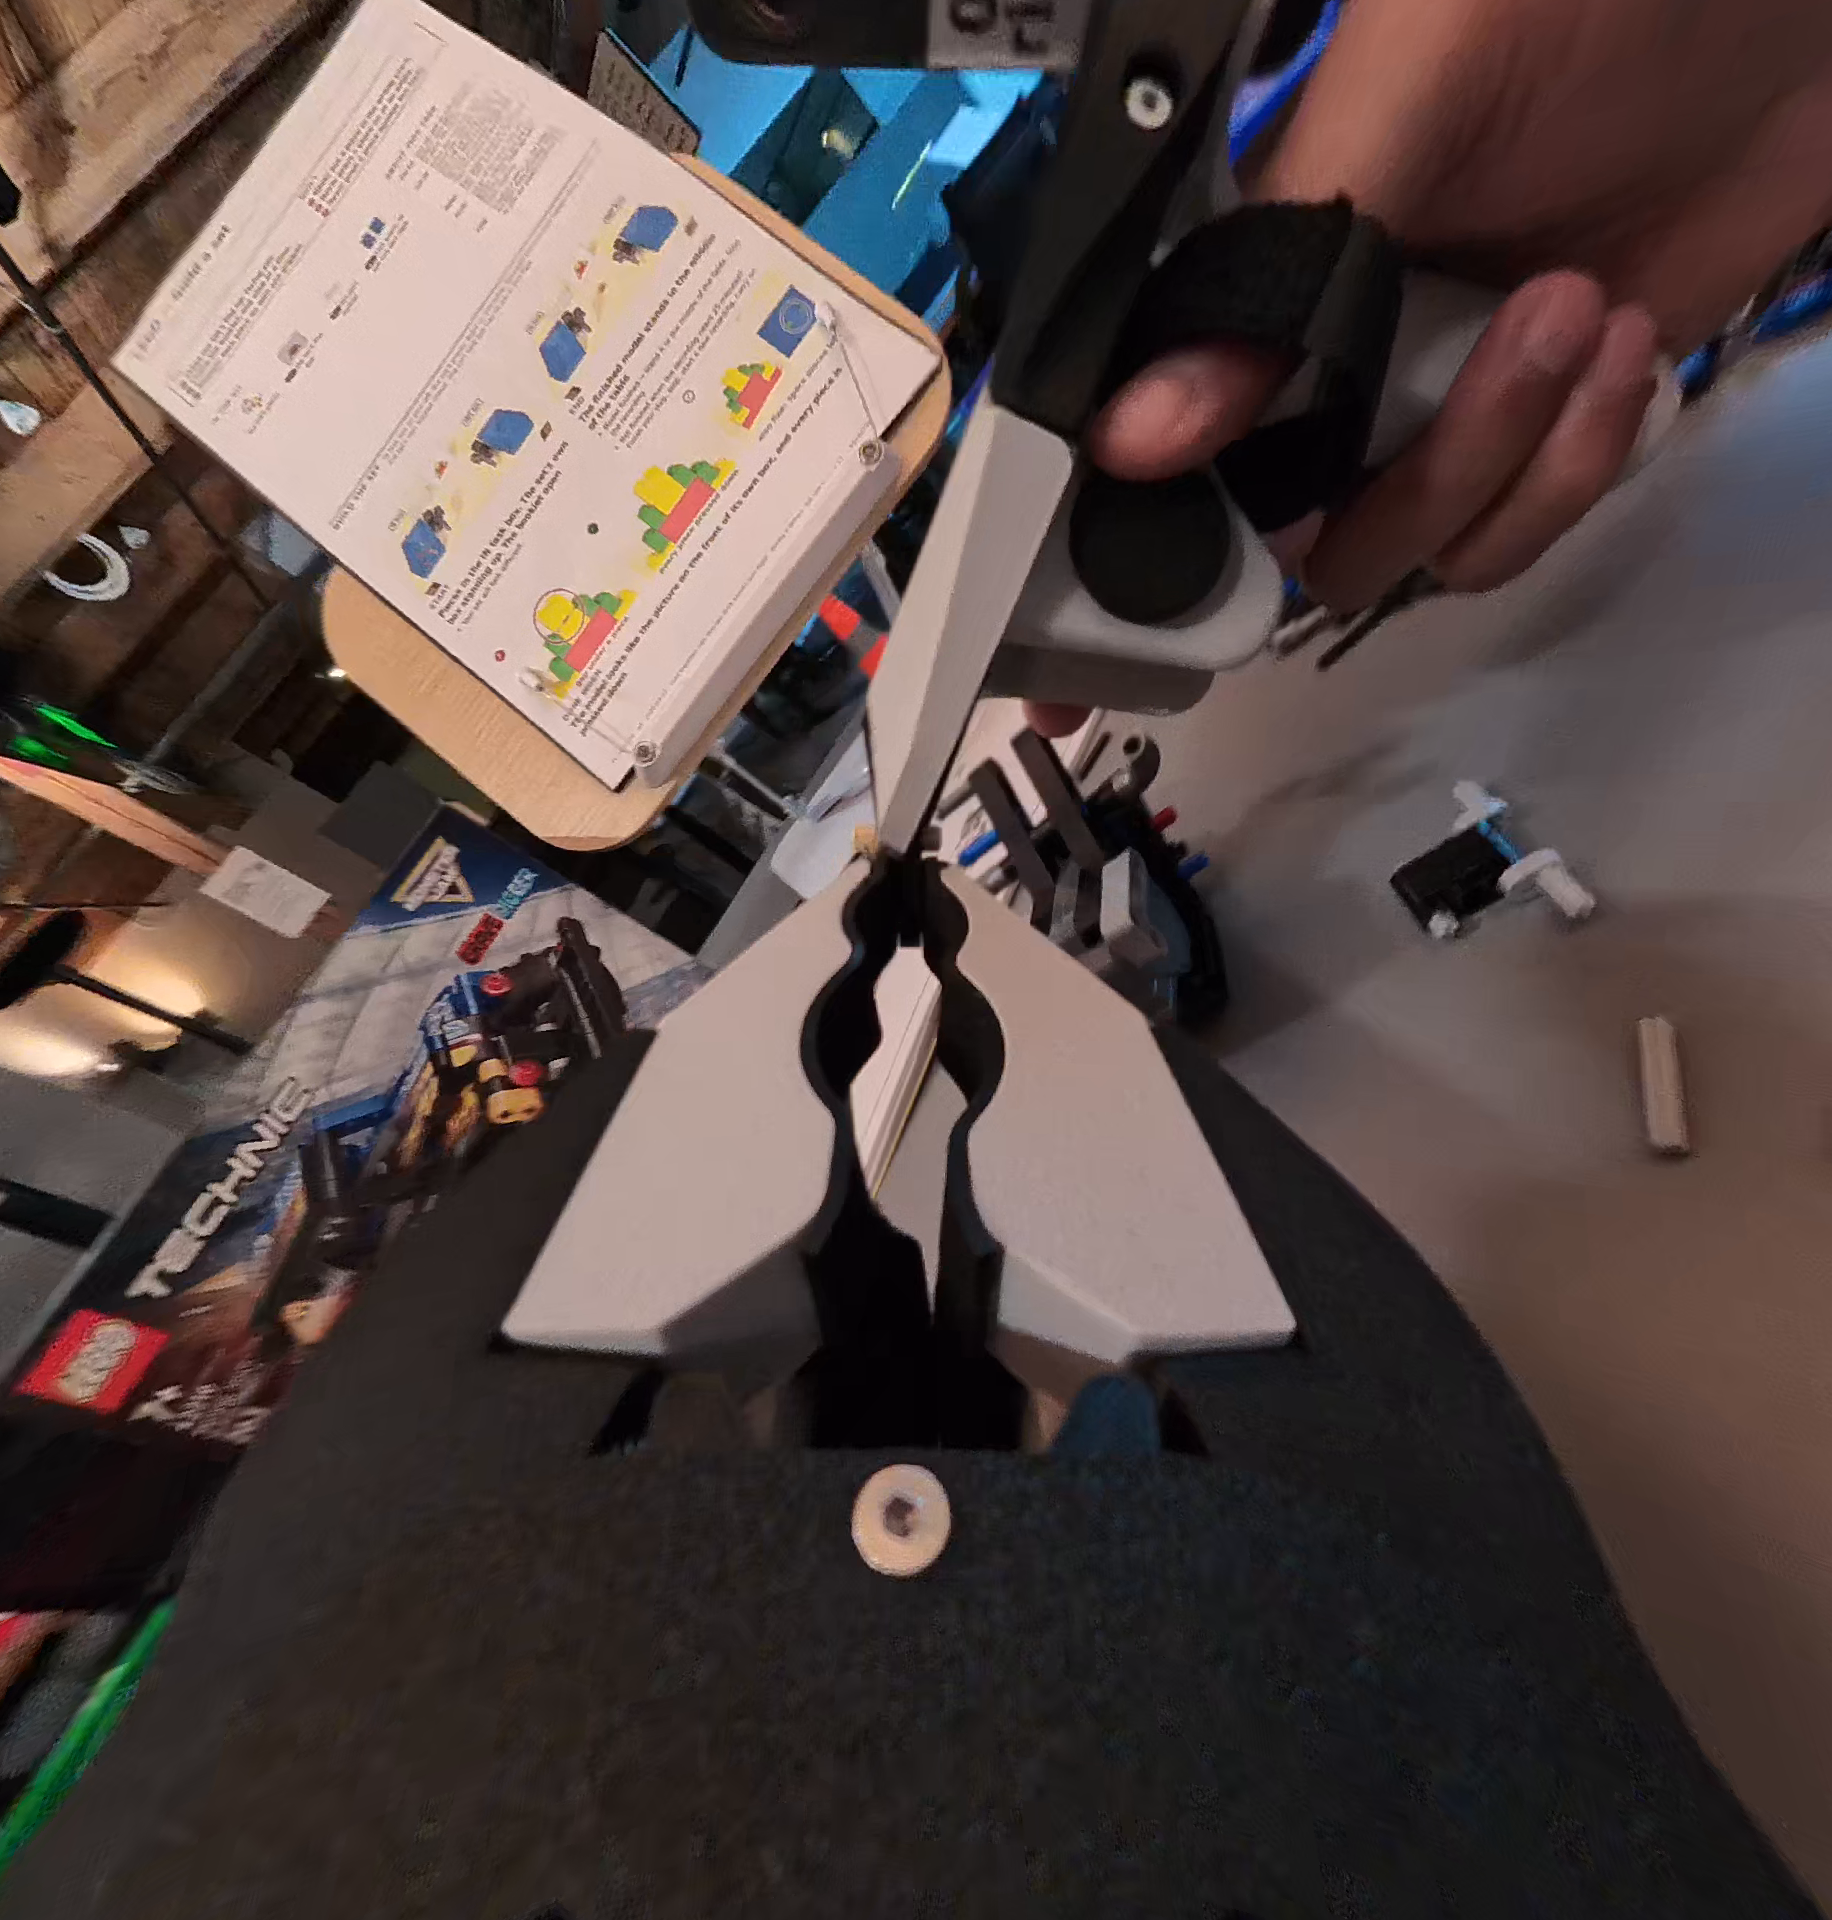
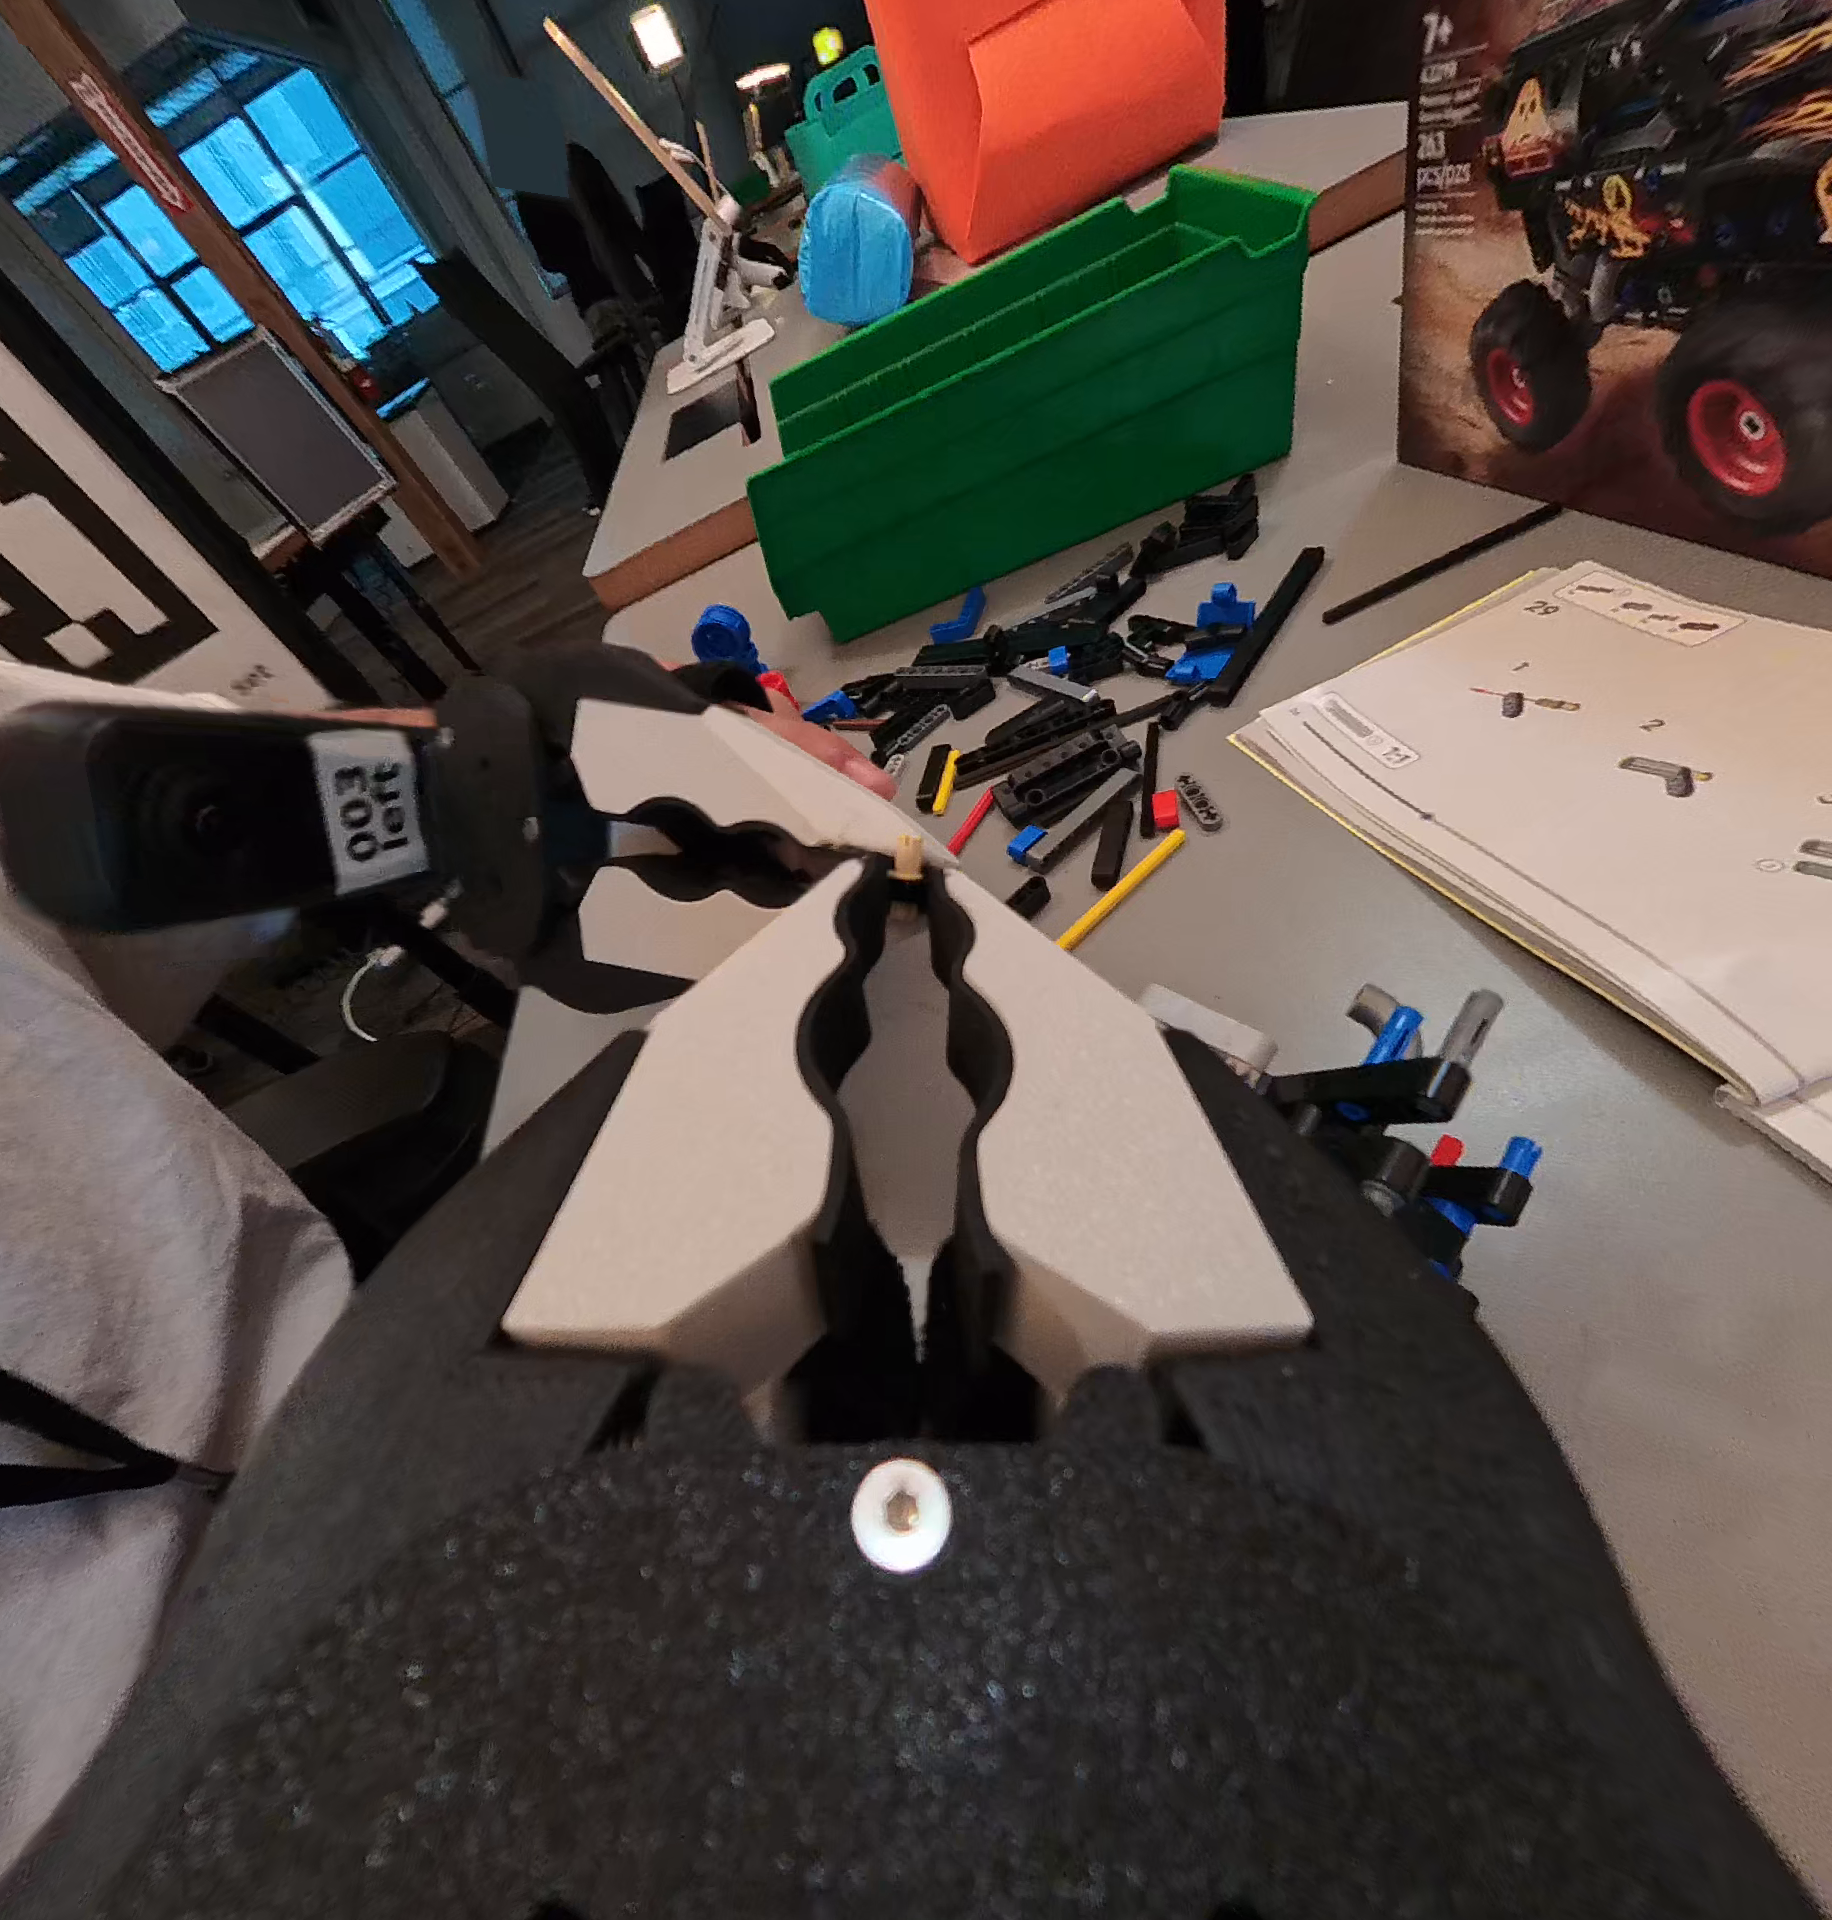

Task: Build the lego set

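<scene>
Left gripper (image 1: 904, 883): I am seeing its fingers standing nearly closed at mid-frame in the left wrist view, tips pressing on something thin and dark; I cannot tell what that piece is. In the right wrist view it is coming in from the left of the frame, its tips meeting my other gripper's tips.

Right gripper (image 2: 904, 868): I am holding its tips almost together around a small tan pin (image 2: 906, 854) at mid-frame; the pin is sticking up between the tips.

Hand (image 1: 1514, 343): a person's hand is gripping the right gripper's handle in the upper right of the left wrist view.

Loose lego pieces (image 2: 1068, 717): black, blue, red and yellow parts are lying scattered on the grey table (image 2: 1670, 1351), just above centre in the right wrist view, just in front of the green bin (image 2: 1026, 416).

Partial assembly (image 2: 1411, 1132): a black, blue and grey build is sitting on the table at right of centre, partly hidden behind my gripper body.

Instruction booklet (image 2: 1577, 821): it is lying open on the table at the right edge.

Set box (image 2: 1660, 260): it is standing upright in the upper right corner, behind the booklet.

Printed sheet (image 1: 517, 353): it is resting on a wooden stand in the upper left of the left wrist view.

Small sub-assembly (image 1: 1483, 873): a black and white bit is lying on the table alone at the right.
</scene>
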`<state>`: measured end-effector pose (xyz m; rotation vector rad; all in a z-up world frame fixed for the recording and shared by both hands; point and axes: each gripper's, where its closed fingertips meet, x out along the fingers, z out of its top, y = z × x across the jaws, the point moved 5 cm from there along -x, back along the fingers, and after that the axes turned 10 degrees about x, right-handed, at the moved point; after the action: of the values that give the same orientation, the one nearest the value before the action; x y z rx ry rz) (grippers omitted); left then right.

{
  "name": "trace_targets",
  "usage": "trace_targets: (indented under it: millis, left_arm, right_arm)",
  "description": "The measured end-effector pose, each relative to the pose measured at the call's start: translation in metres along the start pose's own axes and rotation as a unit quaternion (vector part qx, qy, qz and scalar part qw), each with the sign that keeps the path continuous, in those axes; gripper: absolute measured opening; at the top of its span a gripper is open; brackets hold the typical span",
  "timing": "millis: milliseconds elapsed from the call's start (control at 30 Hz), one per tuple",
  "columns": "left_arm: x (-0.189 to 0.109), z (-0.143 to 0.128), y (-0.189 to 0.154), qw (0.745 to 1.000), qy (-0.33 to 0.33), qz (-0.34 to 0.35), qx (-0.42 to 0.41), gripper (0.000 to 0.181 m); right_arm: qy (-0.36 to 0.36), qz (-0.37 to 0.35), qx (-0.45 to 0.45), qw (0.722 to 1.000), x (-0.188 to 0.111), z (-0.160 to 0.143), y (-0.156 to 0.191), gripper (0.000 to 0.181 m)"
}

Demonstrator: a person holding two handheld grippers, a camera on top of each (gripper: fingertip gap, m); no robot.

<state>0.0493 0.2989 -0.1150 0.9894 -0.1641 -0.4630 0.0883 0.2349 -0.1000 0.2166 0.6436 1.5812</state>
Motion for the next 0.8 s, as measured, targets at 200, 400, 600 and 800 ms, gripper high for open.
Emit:
trace_targets:
  millis: [200, 400, 600, 800]
  left_arm:
    - [0.004, -0.02, 0.025, 0.973, -0.015, -0.064, -0.219, 0.001]
    - [0.007, -0.03, 0.028, 0.945, -0.028, -0.096, -0.31, 0.001]
    - [0.014, -0.035, 0.016, 0.931, -0.02, -0.135, -0.338, 0.001]
    - [0.014, -0.031, 0.004, 0.935, -0.021, -0.174, -0.308, 0.001]
  right_arm:
    - [-0.066, -0.022, -0.059, 0.996, -0.046, 0.039, 0.017, 0.023]
    - [0.105, -0.109, -0.138, 0.979, -0.042, -0.047, 0.052, 0.045]
    - [0.183, -0.147, -0.155, 0.96, -0.02, -0.126, 0.051, 0.028]
    - [0.181, -0.151, -0.159, 0.959, -0.009, -0.126, 0.041, 0.021]
